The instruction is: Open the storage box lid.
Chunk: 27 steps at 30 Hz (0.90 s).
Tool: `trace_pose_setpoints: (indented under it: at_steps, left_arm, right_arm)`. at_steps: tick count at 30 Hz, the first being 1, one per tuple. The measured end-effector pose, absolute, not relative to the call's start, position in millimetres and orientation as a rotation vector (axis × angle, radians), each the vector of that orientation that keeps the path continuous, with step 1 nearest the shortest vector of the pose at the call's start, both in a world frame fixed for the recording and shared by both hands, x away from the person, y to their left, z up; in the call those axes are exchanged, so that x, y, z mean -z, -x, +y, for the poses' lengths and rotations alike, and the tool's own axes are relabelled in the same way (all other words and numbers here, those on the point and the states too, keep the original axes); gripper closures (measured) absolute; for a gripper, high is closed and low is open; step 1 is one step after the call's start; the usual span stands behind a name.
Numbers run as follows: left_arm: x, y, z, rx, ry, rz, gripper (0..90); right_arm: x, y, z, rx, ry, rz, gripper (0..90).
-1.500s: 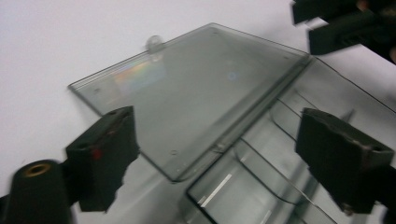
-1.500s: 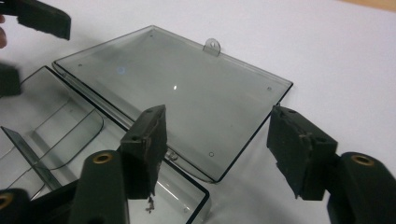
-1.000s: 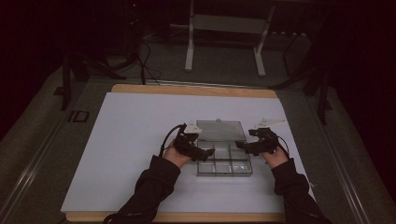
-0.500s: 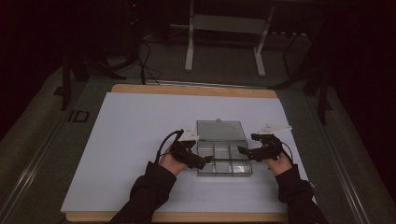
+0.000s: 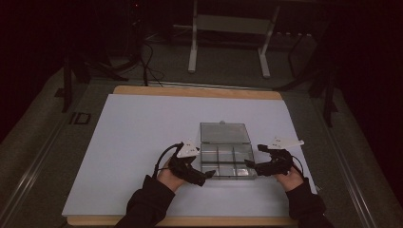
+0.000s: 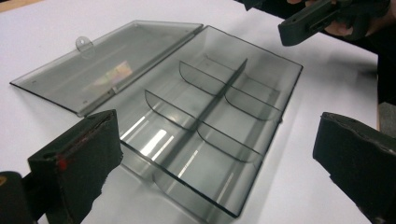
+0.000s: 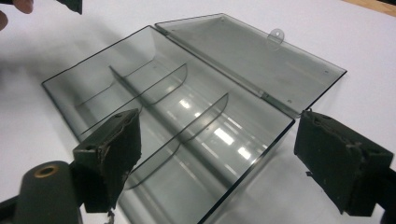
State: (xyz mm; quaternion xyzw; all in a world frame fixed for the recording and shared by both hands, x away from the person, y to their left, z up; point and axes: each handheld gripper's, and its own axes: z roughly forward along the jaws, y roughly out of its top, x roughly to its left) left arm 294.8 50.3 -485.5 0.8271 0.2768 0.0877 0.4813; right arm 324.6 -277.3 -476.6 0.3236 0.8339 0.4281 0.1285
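The left gripper (image 5: pixel 203 178) hangs just beside the near left corner of a clear smoky plastic organizer box (image 5: pixel 225 161), its two black padded jaws spread wide; in the left gripper view (image 6: pixel 219 163) the jaws frame the near corner of the box without touching it. The right gripper (image 5: pixel 250 165) sits at the box's right side, also spread wide, and in the right gripper view (image 7: pixel 215 158) one pad (image 7: pixel 114 149) stands in front of the box's side wall while the other is off to the side of the corner; whether either touches the plastic cannot be told. The box (image 6: pixel 210 121) lies open on a white sheet (image 5: pixel 138 137) covering the table, toward its near right part. Its hinged lid (image 6: pixel 102 65) is folded fully back and lies flat on the sheet, a small latch tab (image 6: pixel 84 43) at its far edge. Inside, one long divider and shorter curved cross dividers (image 7: pixel 154 88) split the tray into six compartments, all holding nothing. Dark sleeves (image 5: pixel 147 206) reach in from the near edge, and a wooden table edge (image 5: pixel 190 91) shows beyond the sheet.
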Motion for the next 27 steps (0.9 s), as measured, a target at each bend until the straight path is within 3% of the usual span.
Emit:
trace_pose_setpoints:
  at_steps: [27]
  left_arm:
    - [514, -250, 70, -0.261, -2.034, 0.667, 2.1]
  right_arm:
    - [498, -278, -314, -1.240, -0.878, 2.399, 14.6]
